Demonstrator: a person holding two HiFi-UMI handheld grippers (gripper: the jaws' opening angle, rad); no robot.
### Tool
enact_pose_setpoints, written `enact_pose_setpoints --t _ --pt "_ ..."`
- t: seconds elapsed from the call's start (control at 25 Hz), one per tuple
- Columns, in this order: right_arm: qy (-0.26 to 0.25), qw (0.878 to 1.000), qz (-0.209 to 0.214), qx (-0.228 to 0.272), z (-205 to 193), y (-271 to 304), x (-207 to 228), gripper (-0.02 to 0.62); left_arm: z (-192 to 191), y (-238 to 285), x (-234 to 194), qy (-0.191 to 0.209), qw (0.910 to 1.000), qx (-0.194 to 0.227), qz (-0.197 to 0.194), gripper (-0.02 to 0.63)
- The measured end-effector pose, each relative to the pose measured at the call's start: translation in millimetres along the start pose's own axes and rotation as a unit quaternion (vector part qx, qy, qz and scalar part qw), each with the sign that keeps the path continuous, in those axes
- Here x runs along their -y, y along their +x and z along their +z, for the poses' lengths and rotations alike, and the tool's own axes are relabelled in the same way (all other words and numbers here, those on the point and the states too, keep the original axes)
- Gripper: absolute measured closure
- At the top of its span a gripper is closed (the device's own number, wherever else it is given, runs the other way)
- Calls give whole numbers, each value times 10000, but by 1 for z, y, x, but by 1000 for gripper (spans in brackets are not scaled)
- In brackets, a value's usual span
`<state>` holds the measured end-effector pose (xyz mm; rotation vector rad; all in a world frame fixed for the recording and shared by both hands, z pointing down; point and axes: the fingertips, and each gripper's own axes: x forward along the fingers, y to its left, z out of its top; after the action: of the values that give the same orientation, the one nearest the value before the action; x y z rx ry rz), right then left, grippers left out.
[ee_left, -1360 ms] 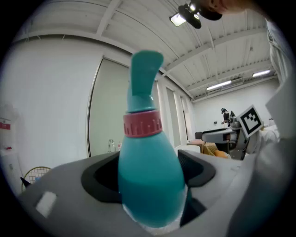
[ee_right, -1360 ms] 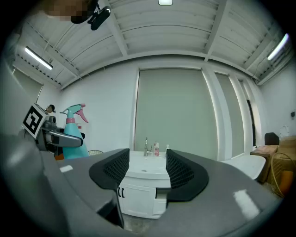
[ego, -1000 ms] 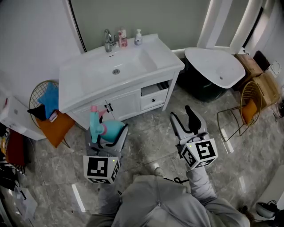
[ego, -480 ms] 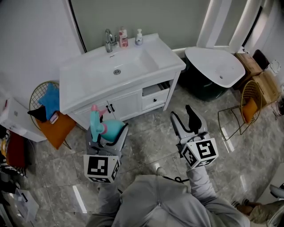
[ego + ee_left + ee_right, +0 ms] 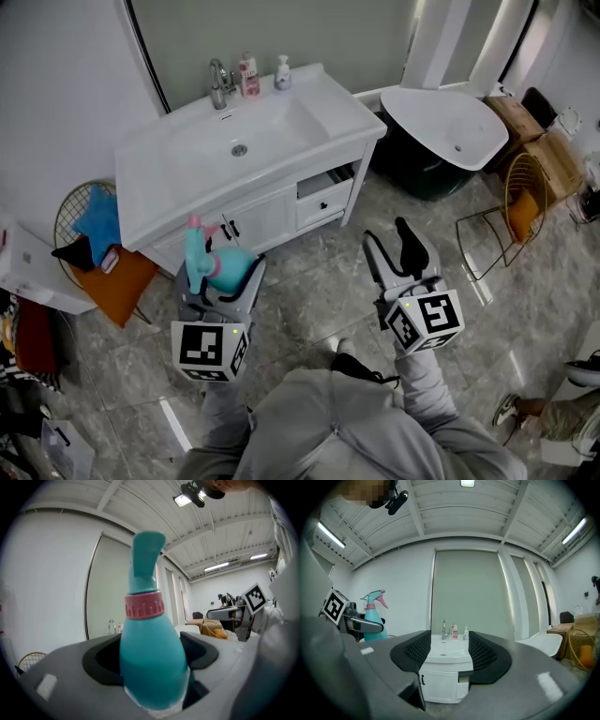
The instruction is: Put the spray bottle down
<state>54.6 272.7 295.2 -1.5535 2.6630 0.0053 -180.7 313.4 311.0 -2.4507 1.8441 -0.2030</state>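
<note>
A teal spray bottle (image 5: 217, 269) with a pink collar and trigger stands upright between the jaws of my left gripper (image 5: 223, 274), which is shut on its body above the floor in front of the vanity. In the left gripper view the spray bottle (image 5: 151, 653) fills the centre, with a dark pad pressed on each side. To the right, my right gripper (image 5: 387, 236) is open and holds nothing. In the right gripper view the right gripper (image 5: 449, 651) frames the vanity, and the spray bottle (image 5: 373, 613) shows at the left.
A white vanity (image 5: 178, 192) with a sink, a tap and two small bottles stands ahead. A dark bathtub (image 5: 441, 127) is at the right. A wire basket (image 5: 80, 220) with cloths is at the left and a gold wire rack (image 5: 520, 206) at the right. The floor is grey marble tile.
The head view has shifted a little, so the vanity sits slightly further left. Both grippers keep their pose and the bottle stays held. Someone's shoe has come into view at the lower right.
</note>
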Motion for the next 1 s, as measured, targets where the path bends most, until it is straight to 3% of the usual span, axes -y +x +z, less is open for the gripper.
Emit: enact_pose_setpoints --t 0.32,1.0 --pt "7 9999 -82 -57 -12 31 32 345 -10 52 -4 -42 9999 -58 -123 187" --pt "27 9994 342 -69 -9 173 174 345 15 255 3 29 10000 -33 86 187"
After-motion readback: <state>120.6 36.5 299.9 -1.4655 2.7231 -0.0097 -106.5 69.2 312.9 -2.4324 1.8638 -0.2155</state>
